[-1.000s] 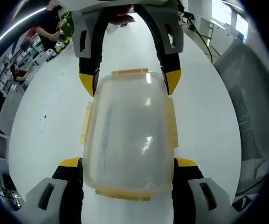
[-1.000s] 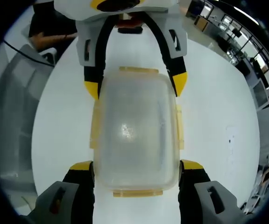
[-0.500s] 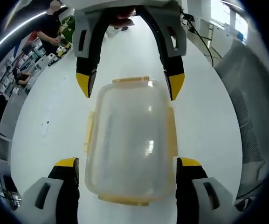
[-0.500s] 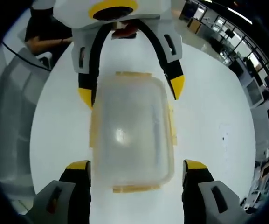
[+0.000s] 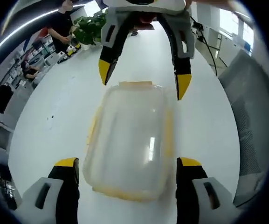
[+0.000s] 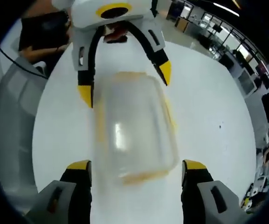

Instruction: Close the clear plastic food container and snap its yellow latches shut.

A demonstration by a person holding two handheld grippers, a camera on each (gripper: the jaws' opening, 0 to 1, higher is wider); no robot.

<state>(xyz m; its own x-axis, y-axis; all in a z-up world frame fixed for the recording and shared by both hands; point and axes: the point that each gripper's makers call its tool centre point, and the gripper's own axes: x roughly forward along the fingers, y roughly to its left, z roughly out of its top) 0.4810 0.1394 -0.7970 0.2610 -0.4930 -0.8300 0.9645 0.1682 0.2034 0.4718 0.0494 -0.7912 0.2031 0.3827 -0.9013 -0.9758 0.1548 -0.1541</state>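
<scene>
The clear plastic container (image 5: 127,137) lies with its lid on, on the white table (image 5: 55,121), its yellow latches along the edges blurred by motion. My left gripper (image 5: 127,163) is open, one jaw on each side of the container's near end and clear of it. The right gripper (image 5: 143,78) faces it from the far end, also open, tips just off the far corners. From the right gripper view, the container (image 6: 134,126) sits between my right gripper (image 6: 136,164) and the left gripper (image 6: 125,84). Nothing is held.
A grey mesh chair (image 5: 251,116) stands at the table's edge; the same chair (image 6: 8,116) appears in the right gripper view. People (image 5: 59,23), shelves and a green plant (image 5: 90,30) are beyond the far end. A person (image 6: 45,37) sits behind.
Both grippers were pressed against the container's side latches a second ago. They have since opened wider and drawn back and up from it, and the container stays on the table.
</scene>
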